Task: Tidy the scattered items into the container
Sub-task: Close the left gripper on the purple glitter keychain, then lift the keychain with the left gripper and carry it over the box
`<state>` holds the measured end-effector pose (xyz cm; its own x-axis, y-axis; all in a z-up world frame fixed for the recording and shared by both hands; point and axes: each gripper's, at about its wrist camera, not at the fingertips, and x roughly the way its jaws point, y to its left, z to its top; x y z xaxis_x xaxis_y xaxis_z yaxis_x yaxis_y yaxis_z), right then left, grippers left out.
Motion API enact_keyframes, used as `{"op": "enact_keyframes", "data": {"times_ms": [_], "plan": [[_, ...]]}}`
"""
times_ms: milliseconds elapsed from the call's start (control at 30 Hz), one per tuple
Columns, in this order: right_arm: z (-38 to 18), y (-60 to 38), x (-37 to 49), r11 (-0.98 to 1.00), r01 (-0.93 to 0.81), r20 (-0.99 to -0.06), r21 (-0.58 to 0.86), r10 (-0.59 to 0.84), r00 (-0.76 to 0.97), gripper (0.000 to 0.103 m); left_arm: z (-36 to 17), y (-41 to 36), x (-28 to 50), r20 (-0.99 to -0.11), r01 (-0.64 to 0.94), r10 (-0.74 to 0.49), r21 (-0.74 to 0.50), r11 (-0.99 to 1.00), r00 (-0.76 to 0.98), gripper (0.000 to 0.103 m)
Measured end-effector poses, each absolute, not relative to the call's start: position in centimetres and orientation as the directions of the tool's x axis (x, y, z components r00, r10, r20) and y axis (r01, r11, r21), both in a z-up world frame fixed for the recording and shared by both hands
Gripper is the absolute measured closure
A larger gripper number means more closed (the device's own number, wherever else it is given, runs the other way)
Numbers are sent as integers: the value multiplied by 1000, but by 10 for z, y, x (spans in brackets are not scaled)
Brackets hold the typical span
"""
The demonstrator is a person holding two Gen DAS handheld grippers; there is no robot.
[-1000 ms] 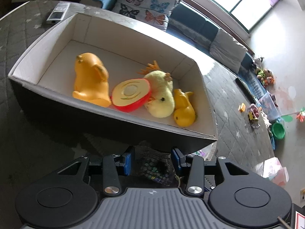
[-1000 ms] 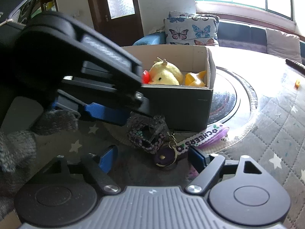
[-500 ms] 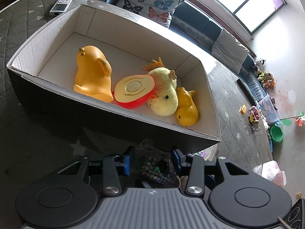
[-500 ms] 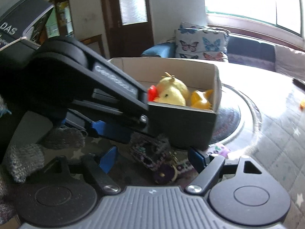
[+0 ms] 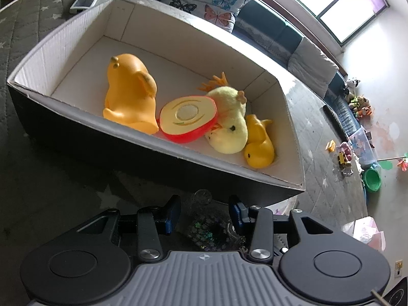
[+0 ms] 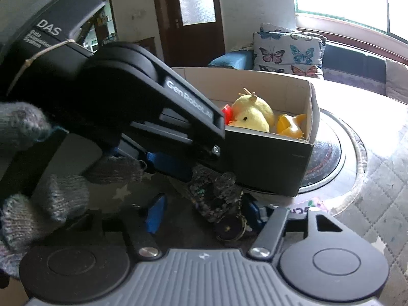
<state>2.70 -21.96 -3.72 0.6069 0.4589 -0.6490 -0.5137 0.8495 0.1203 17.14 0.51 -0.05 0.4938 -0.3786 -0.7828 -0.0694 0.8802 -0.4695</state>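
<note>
Your left gripper [image 5: 204, 211] has its jaws on both sides of a dark sparkly pouch [image 5: 209, 229] with a key ring, but you can't tell if they squeeze it. The pouch sits low, just in front of the box [image 5: 178, 163] (not inside it). Your right gripper [image 6: 204, 211] is open around the same pouch, and in the box lie a big orange duck [image 5: 130, 94], a red and yellow disc [image 5: 187, 118], a fluffy yellow chick [image 5: 229, 122] and a small duck [image 5: 258, 145].
</note>
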Motion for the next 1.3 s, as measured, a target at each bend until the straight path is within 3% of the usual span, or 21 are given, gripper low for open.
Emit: {"op": "enact_keyframes", "data": {"times_ms": [133, 600, 1300], "plan": [[-43, -218, 35, 866, -487, -666, 115, 431, 609, 51, -1, 4, 172, -785, -67, -379, -467, 882, 490, 59], [-36, -221, 24, 871, -477, -650, 114, 429, 627, 54, 9, 6, 164, -765, -25, -409, -484, 875, 497, 62], [75, -225, 39, 850, -521, -439, 82, 500, 746, 54, 141, 13, 170, -567, 126, -420, -484, 866, 709, 68]]}}
